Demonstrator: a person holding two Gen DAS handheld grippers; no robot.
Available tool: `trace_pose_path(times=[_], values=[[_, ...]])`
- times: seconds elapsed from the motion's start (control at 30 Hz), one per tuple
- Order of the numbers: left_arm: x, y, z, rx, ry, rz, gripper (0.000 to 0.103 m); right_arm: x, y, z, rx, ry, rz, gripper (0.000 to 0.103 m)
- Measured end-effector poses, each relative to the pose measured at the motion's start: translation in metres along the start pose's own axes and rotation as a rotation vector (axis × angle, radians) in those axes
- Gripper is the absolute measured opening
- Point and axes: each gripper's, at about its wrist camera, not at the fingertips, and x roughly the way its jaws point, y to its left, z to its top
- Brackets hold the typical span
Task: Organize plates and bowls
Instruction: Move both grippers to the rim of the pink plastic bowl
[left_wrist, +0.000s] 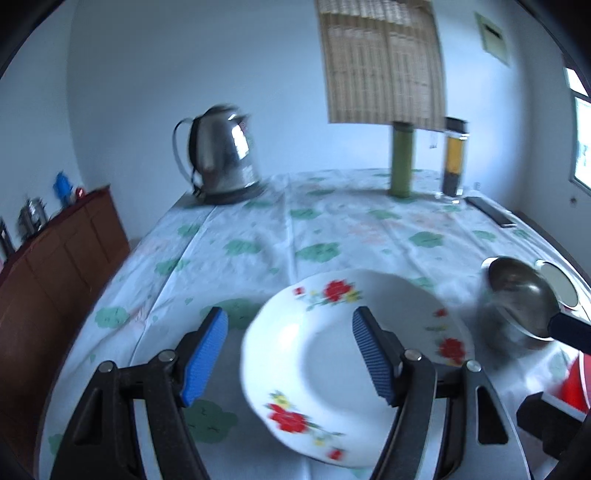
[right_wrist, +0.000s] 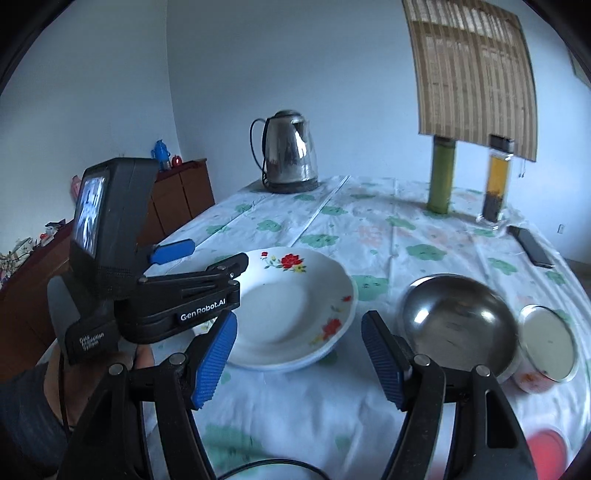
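Note:
A white plate with red flowers (left_wrist: 303, 369) (right_wrist: 291, 306) lies on the flowered tablecloth (right_wrist: 373, 229). My left gripper (left_wrist: 290, 354) (right_wrist: 207, 258) hovers open at the plate's left rim, one blue pad over the plate, one outside it, neither pressing. Right of the plate stands a steel bowl (left_wrist: 517, 295) (right_wrist: 458, 317). Beside that is a small bowl with a white lid (left_wrist: 557, 284) (right_wrist: 546, 343). My right gripper (right_wrist: 299, 356) is open above the cloth, in front of the plate and the steel bowl, holding nothing.
A steel kettle (right_wrist: 290, 151), a green bottle (right_wrist: 441, 173), a tea bottle (right_wrist: 496, 184) and a dark phone (right_wrist: 530, 245) stand at the far side. A red object (right_wrist: 546, 445) lies near the front right edge. A wooden cabinet (left_wrist: 62, 258) is on the left.

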Motion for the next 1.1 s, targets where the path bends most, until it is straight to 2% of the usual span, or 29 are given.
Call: trace_pose_path(times=[0.1, 0.37, 0.43, 0.53, 0.7, 0.77, 0.9, 1.0, 1.1], values=[[-0.015, -0.024, 0.002, 0.048, -0.011, -0.054, 0.071, -0.025, -0.009, -0.003, 0.008, -0.019, -0.026, 0.072], [-0.043, -0.097, 0.0, 0.166, -0.009, -0.254, 0.071, -0.087, -0.038, -0.016, 0.016, -0.038, -0.127, 0.072], [-0.046, -0.112, 0.0, 0.194, -0.009, -0.28, 0.071, -0.101, -0.047, -0.02, 0.026, -0.041, -0.15, 0.072], [-0.05, -0.135, -0.002, 0.231, 0.004, -0.354, 0.071, -0.122, -0.066, -0.03, 0.06, -0.036, -0.199, 0.072], [-0.056, -0.166, -0.006, 0.285, 0.008, -0.425, 0.071, -0.156, -0.101, -0.053, 0.131, -0.019, -0.32, 0.072], [-0.058, -0.176, -0.009, 0.298, 0.023, -0.477, 0.071, -0.163, -0.115, -0.062, 0.158, -0.004, -0.358, 0.072], [-0.055, -0.19, -0.022, 0.339, 0.045, -0.511, 0.071, -0.169, -0.143, -0.083, 0.22, 0.026, -0.416, 0.072], [-0.051, -0.191, -0.032, 0.341, 0.068, -0.559, 0.07, -0.165, -0.158, -0.096, 0.244, 0.053, -0.426, 0.072], [-0.052, -0.192, -0.034, 0.342, 0.081, -0.604, 0.062, -0.159, -0.166, -0.104, 0.276, 0.061, -0.409, 0.072]])
